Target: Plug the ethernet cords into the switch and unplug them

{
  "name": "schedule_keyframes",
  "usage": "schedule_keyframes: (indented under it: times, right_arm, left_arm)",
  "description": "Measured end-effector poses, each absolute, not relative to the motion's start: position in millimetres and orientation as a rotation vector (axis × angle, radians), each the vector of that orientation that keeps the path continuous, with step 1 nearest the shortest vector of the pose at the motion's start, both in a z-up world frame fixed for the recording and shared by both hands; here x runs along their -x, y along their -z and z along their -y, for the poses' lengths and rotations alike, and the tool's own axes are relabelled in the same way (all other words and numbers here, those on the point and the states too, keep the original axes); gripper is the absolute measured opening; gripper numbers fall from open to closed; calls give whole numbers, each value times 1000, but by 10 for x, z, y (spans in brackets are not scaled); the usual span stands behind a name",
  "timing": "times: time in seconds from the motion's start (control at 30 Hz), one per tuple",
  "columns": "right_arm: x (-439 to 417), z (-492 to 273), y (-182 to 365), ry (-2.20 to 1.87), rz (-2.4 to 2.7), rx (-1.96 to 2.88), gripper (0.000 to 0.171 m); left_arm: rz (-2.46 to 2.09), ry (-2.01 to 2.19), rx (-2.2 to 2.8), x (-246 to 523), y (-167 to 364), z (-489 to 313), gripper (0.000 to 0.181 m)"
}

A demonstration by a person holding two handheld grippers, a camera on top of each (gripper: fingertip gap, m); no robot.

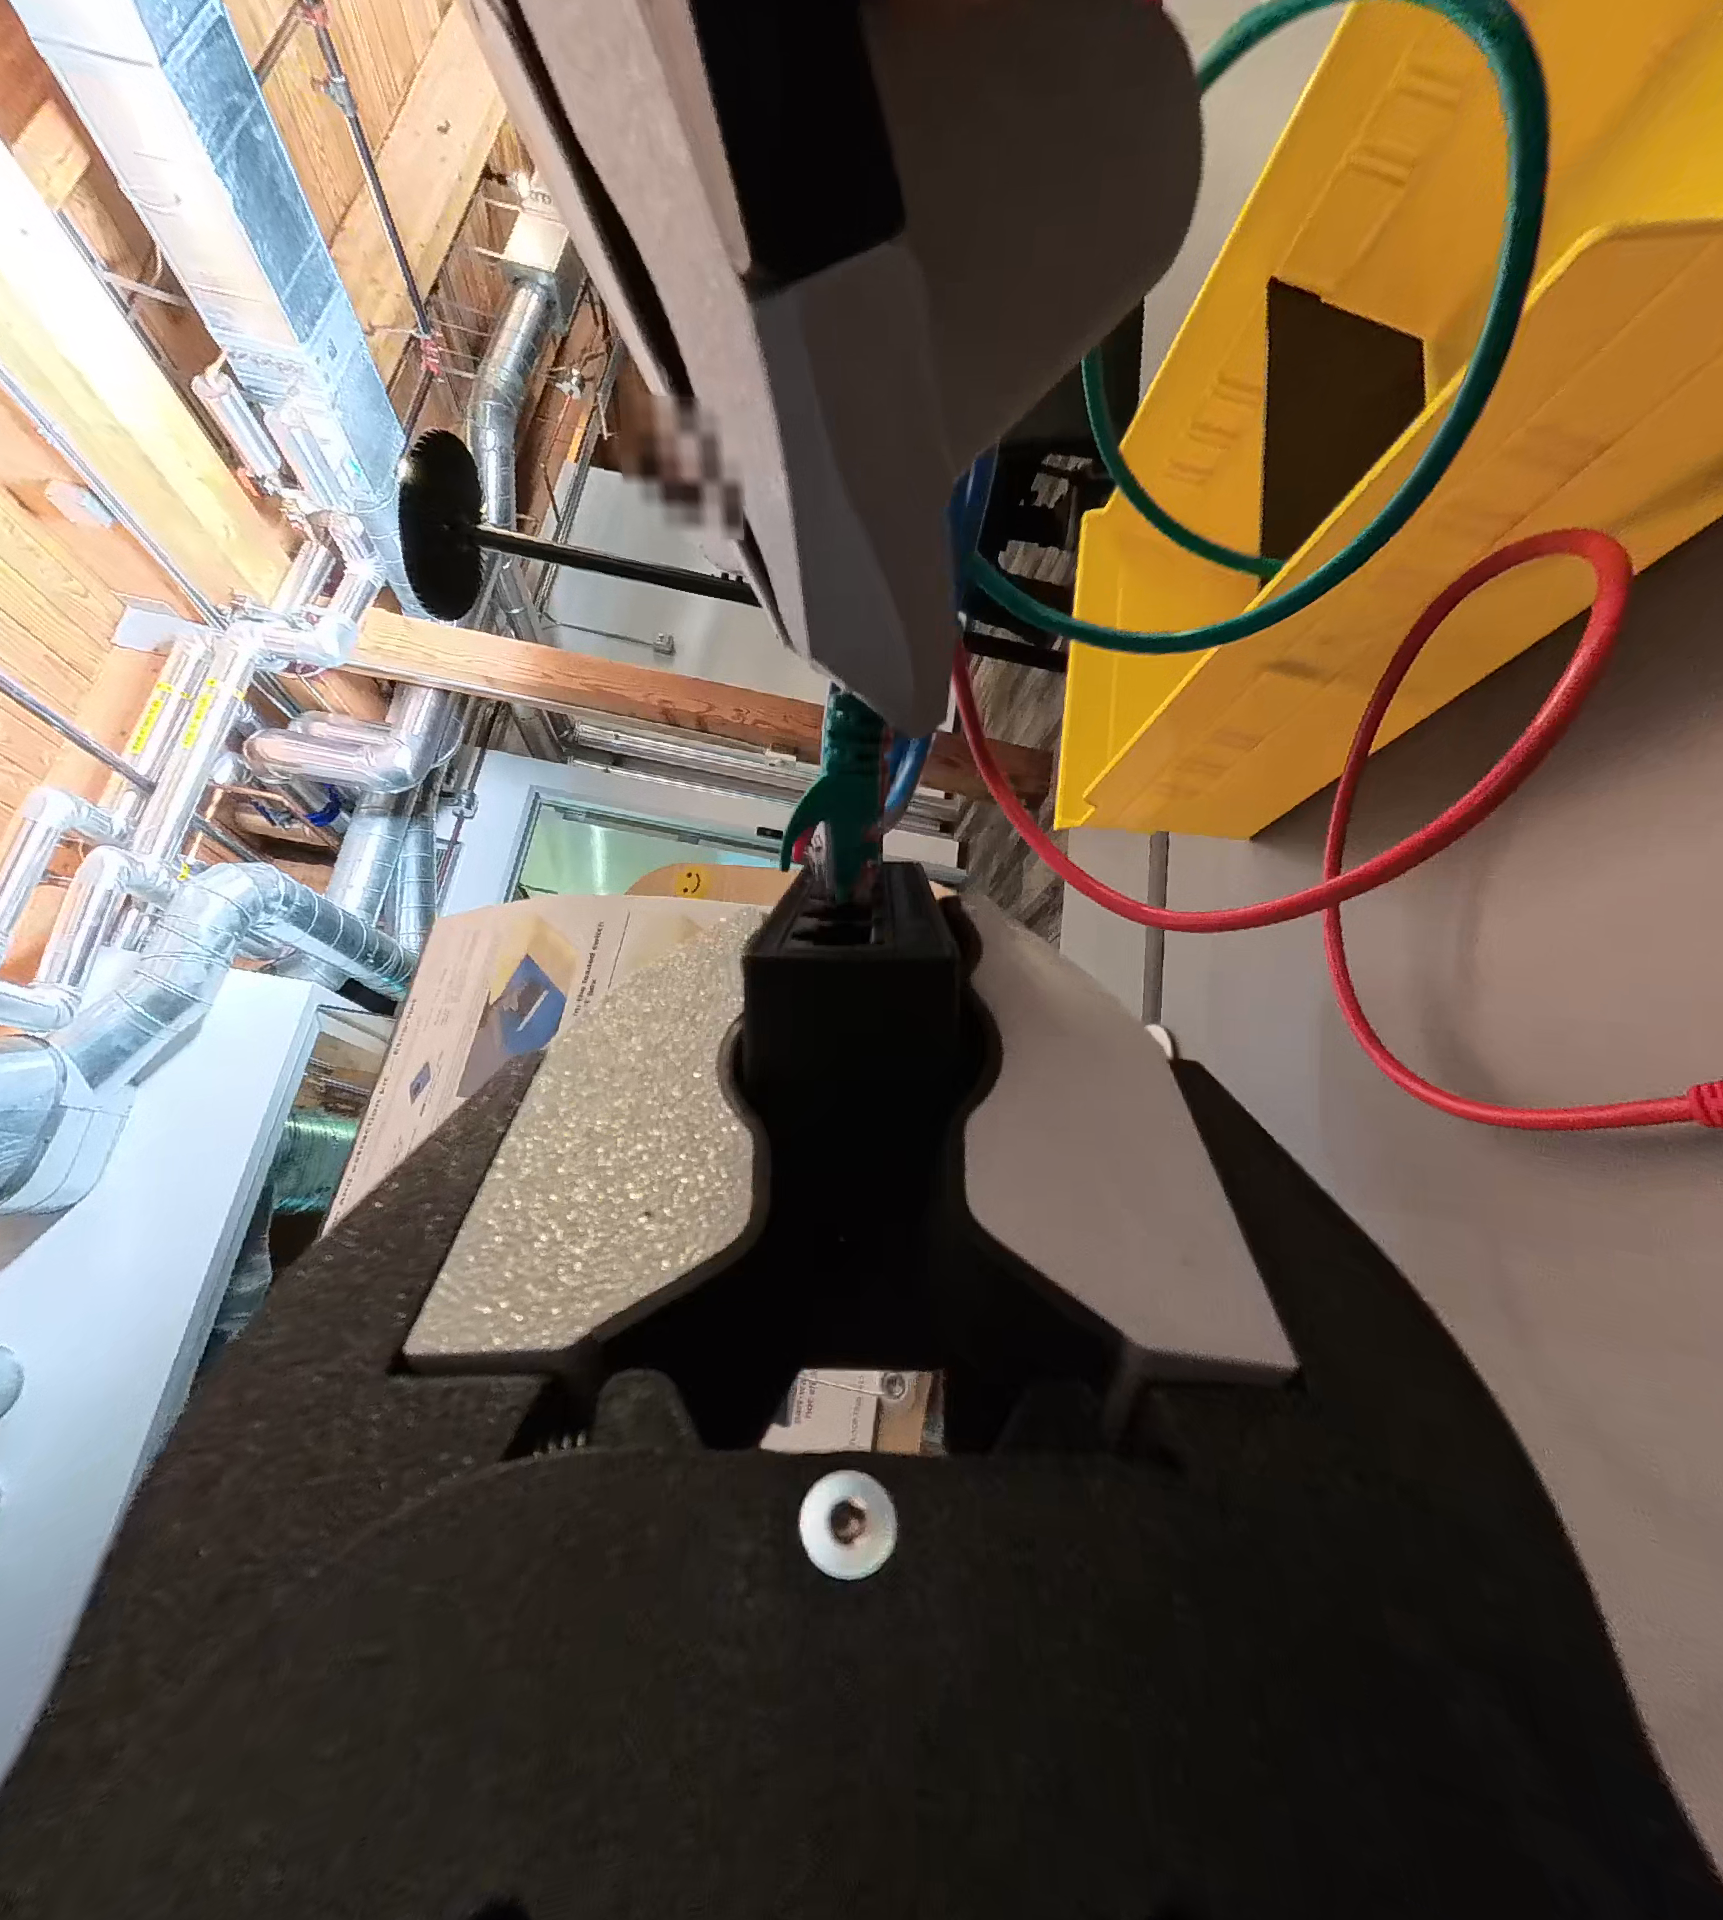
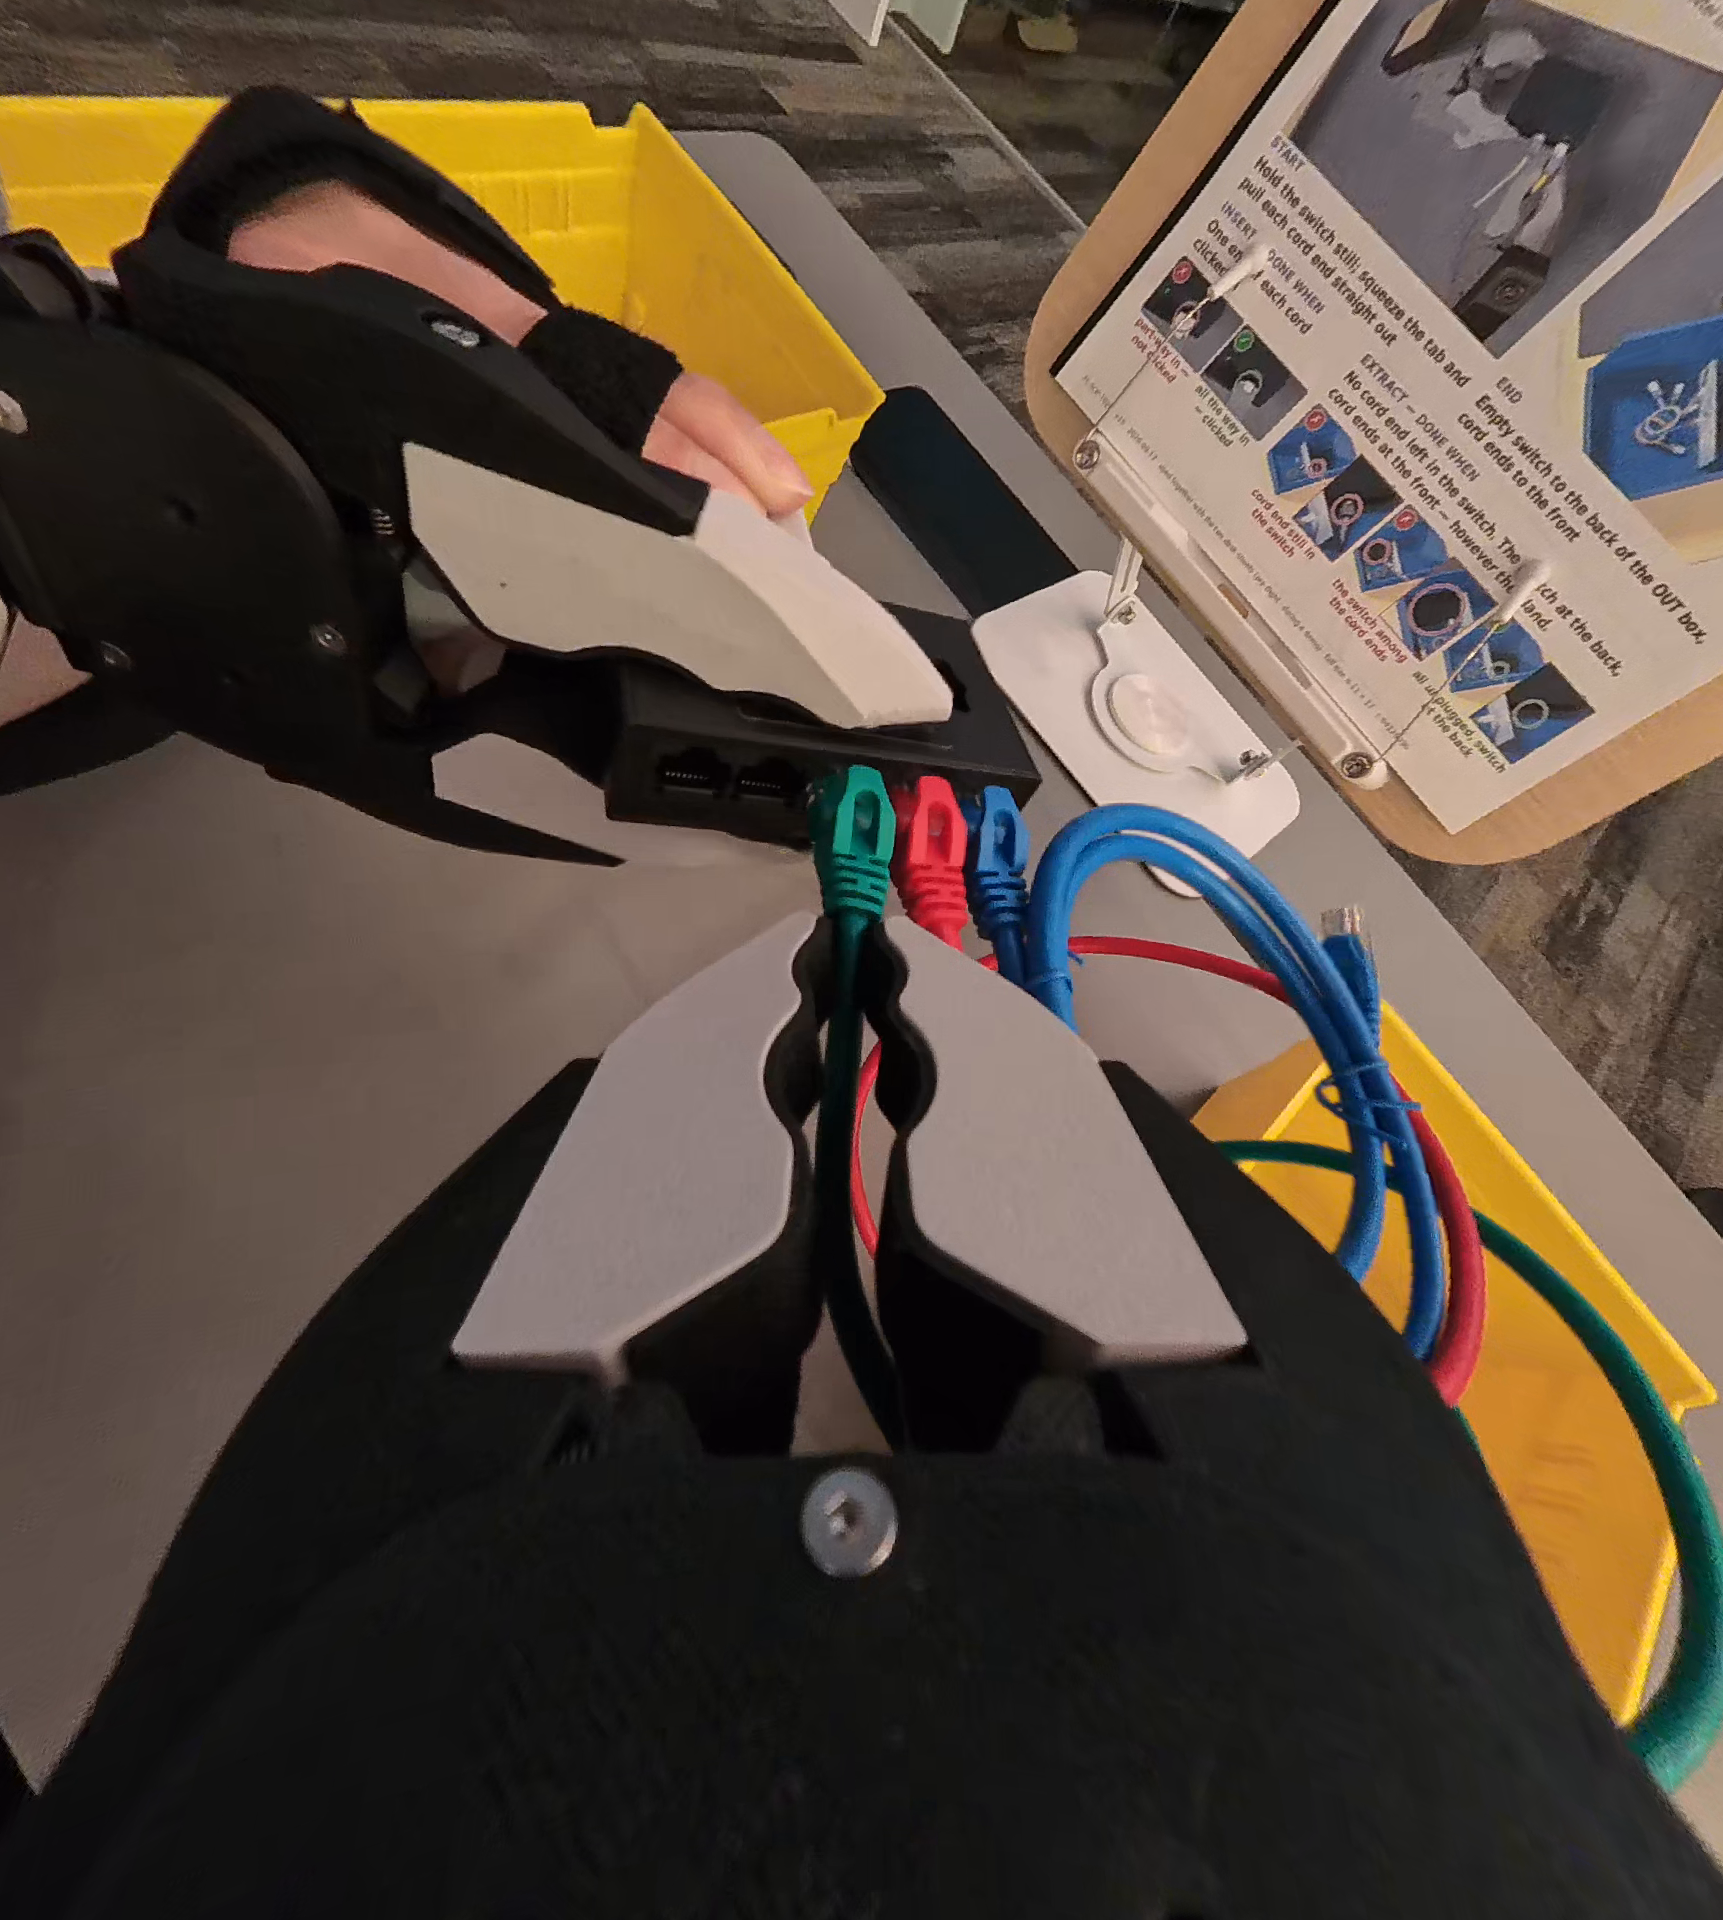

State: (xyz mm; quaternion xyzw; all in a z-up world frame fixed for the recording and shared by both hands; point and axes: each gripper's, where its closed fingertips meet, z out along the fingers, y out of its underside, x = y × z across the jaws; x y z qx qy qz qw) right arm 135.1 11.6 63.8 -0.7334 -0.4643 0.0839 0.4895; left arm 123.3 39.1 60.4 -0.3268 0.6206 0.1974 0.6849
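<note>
The switch (image 2: 815,764) looks like matt black plastic. The bins (image 2: 732,312) are glossy yellow plastic. The cords (image 2: 1376,1122) have smooth rubbery jackets. The table (image 2: 213,987) is matt grey; the ducts (image 1: 109,1039) are shiny metal.

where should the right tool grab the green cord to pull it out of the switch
Grip the green plug's ribbed boot, not the thin cord the right tool now pinches. Come straight along the port axis from the front of the switch, squeezing its tab; the red plug crowds its side.

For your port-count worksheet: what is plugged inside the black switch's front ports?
Black plastic network switch: green plug, red plug and blue plug sit side by side; two ports left of them are empty. Left tongs cover its top.
</note>
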Motion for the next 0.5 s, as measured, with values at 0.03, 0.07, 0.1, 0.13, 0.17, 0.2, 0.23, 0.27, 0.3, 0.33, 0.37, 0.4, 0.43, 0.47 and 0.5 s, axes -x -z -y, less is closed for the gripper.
schedule_keyframes:
  times: [0.03, 0.07, 0.1, 0.13, 0.17, 0.2, 0.23, 0.27, 0.3, 0.33, 0.37, 0.4, 0.43, 0.47, 0.5]
  right_arm:
    - [-1354, -113, -641, -210, 1131, 1780, 4]
    - [-1357, -111, -639, -213, 1132, 1780, 4]
    - [-1356, -119, -645, -194, 1135, 1762, 5]
    - [-1359, -130, -649, -162, 1137, 1742, 6]
    - [-1352, -133, -679, -158, 1115, 1715, 6]
    - [-1340, -130, -726, -169, 1083, 1675, 6]
    - [-1333, -133, -746, -169, 1053, 1645, 6]
    - [-1327, -141, -754, -168, 1013, 1617, 6]
    - [-1323, -153, -751, -156, 982, 1586, 7]
    - [-1318, -167, -739, -131, 954, 1556, 6]
    - [-1309, -176, -724, -100, 927, 1527, 6]
    - [-1299, -183, -709, -68, 904, 1500, 6]
    - [-1284, -186, -697, -58, 874, 1479, 6]
    - [-1274, -187, -687, -60, 846, 1464, 7]
    - [-1267, -186, -683, -68, 820, 1446, 7]
  left_arm:
    - [-1386, -437, 730, -1239, -611, -384, 27]
    - [-1384, -439, 718, -1241, -615, -382, 27]
    - [-1377, -447, 703, -1236, -631, -394, 28]
    - [-1372, -456, 704, -1227, -649, -407, 28]
    - [-1356, -467, 705, -1215, -684, -408, 29]
    - [-1330, -467, 696, -1201, -744, -402, 29]
    - [-1313, -451, 719, -1187, -783, -405, 30]
    - [-1303, -441, 751, -1174, -806, -413, 32]
    - [-1282, -445, 751, -1166, -845, -410, 36]
    - [-1273, -446, 748, -1164, -864, -398, 39]
    - [-1270, -448, 754, -1163, -870, -397, 41]
    - [-1267, -446, 754, -1166, -878, -392, 44]
    - [-1267, -447, 752, -1166, -883, -387, 46]
    - [-1274, -456, 753, -1163, -878, -388, 47]
    - [-1282, -464, 754, -1159, -868, -391, 47]
